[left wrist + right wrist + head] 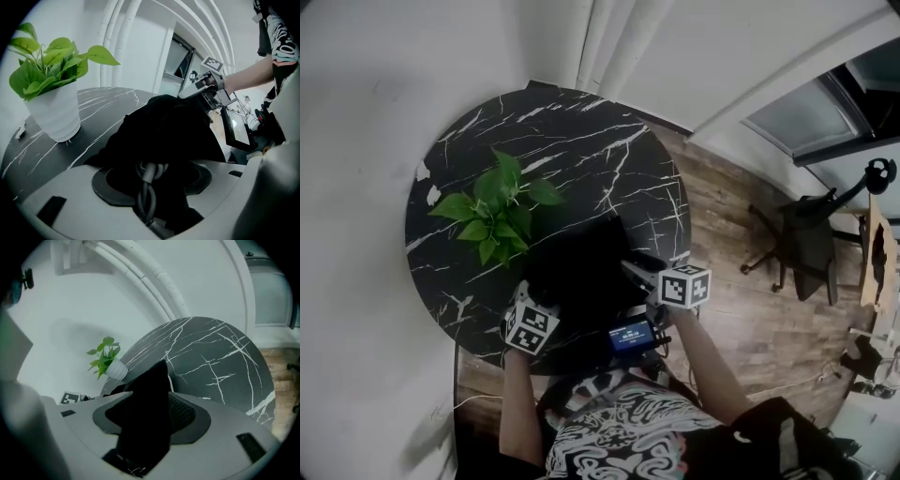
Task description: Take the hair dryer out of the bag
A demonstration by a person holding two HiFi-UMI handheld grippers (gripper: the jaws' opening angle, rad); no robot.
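Left hand-held gripper [152, 180] grips one bag [164, 126]; right hand-held gripper [147, 420] open around it.

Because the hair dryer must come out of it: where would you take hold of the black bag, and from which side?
Probably the upright fold of the bag. It stands thin and flat between the right gripper's open fingers. Come from the person's side of the table, with one finger on each face of the fold.
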